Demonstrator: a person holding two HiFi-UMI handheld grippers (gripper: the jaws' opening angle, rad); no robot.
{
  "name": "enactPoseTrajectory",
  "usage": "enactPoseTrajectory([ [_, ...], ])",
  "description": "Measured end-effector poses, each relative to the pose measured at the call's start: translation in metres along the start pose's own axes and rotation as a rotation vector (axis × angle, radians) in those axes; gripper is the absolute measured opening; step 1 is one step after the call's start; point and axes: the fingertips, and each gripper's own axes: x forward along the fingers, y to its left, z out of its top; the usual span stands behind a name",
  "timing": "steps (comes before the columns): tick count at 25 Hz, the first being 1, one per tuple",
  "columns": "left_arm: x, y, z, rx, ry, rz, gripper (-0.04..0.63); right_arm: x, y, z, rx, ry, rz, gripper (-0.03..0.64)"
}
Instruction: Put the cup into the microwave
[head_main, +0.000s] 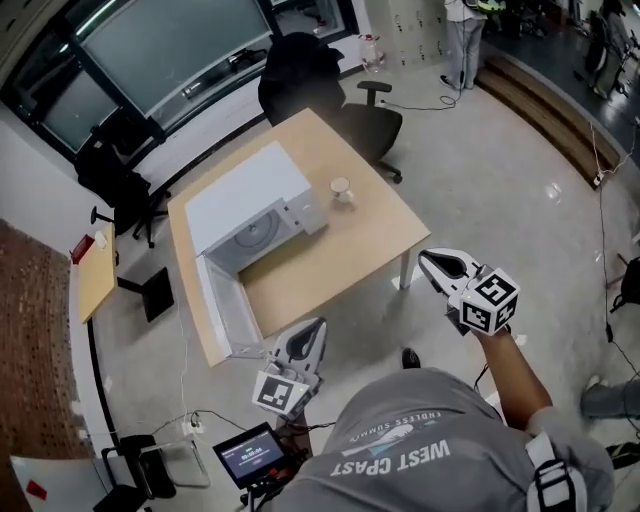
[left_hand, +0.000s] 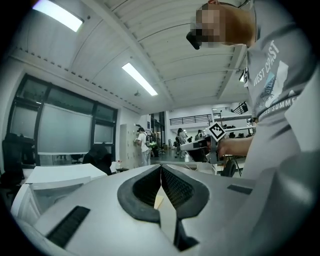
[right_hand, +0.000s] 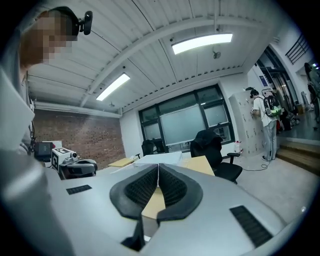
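A small pale cup (head_main: 341, 188) stands on the wooden table (head_main: 350, 250), just right of the white microwave (head_main: 250, 205). The microwave's door (head_main: 222, 305) hangs open toward me. Both grippers are held off the table's near side, over the floor. My left gripper (head_main: 312, 325) is near the open door's corner, its jaws shut with nothing between them (left_hand: 161, 169). My right gripper (head_main: 428, 258) hovers beyond the table's right corner, also shut and empty (right_hand: 158, 167). The cup does not show in either gripper view. The microwave (left_hand: 60, 175) appears low at the left of the left gripper view.
A black office chair (head_main: 320, 90) stands at the table's far side. A smaller desk (head_main: 95, 275) and another chair are at the left. A lit screen (head_main: 250, 455) sits on a stand by my legs. Cables run across the floor, and people stand far off.
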Motion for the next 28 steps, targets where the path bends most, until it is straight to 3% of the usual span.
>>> enactPoseTrajectory([
  [6,0.046,0.041,0.005,0.003,-0.023,0.086,0.021,0.084,-0.068,0.007,-0.057,0.041,0.058,0.018],
  [14,0.061,0.094,-0.023,-0.06,0.043,0.171,0.021,0.22,-0.132,-0.021,-0.135,0.129,0.077,0.02],
  [20,0.07,0.147,-0.039,-0.054,0.065,0.155,0.021,0.32,-0.184,-0.093,-0.138,0.269,0.01,0.033],
  [22,0.071,0.164,-0.034,-0.048,0.063,0.156,0.021,0.348,-0.202,-0.121,-0.134,0.339,-0.009,0.128],
  [28,0.068,0.204,-0.055,-0.085,0.123,0.171,0.021,0.414,-0.269,-0.211,-0.12,0.484,-0.135,0.132],
])
